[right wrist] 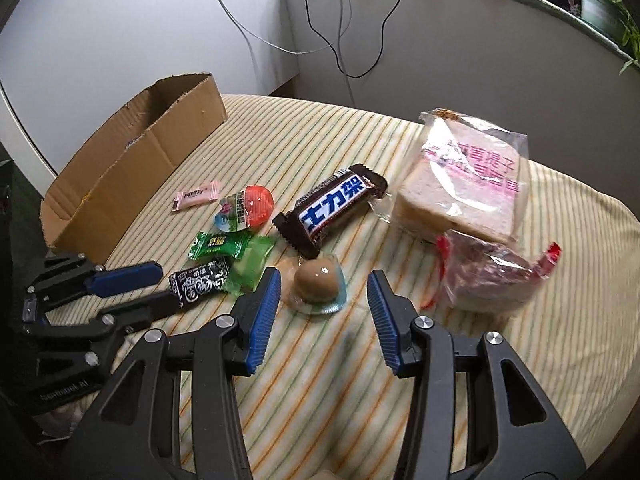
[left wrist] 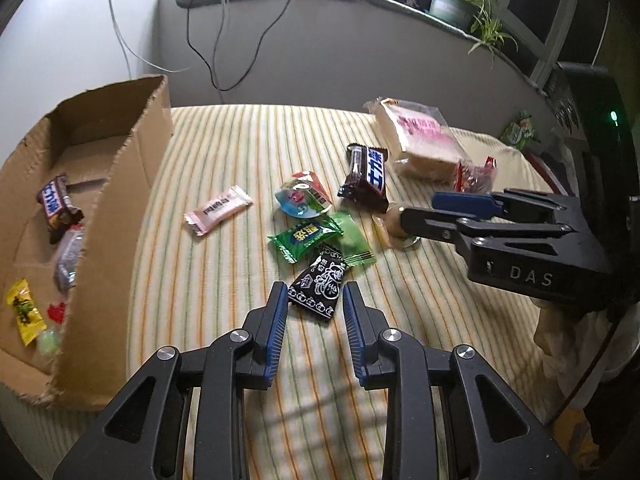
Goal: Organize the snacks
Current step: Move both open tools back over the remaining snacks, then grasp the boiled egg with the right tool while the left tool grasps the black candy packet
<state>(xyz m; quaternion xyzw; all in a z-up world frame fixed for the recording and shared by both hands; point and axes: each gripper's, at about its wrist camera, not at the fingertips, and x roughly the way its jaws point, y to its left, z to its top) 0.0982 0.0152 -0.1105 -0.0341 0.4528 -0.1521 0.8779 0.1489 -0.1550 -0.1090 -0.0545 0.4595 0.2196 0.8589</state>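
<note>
Loose snacks lie on a striped cloth (left wrist: 224, 280). My left gripper (left wrist: 314, 296) stands open low over the cloth. The near end of a black candy packet (left wrist: 318, 284) lies between its tips, and the pads do not press on it. The right wrist view shows that gripper (right wrist: 168, 284) at the packet's (right wrist: 200, 284) left end. My right gripper (right wrist: 323, 280) is open around a brown egg in clear wrap (right wrist: 318, 284), with a gap on both sides. In the left wrist view the right gripper (left wrist: 418, 208) reaches the egg (left wrist: 394, 220) from the right.
A torn cardboard box (left wrist: 120, 220) on the left holds a chocolate bar (left wrist: 56, 204), a yellow candy (left wrist: 24, 312) and other sweets. On the cloth lie green candies (right wrist: 214, 246), a jelly cup (right wrist: 248, 208), a pink bar (right wrist: 196, 196), a chocolate bar (right wrist: 336, 210), bagged bread (right wrist: 464, 192) and a red-ended packet (right wrist: 488, 276).
</note>
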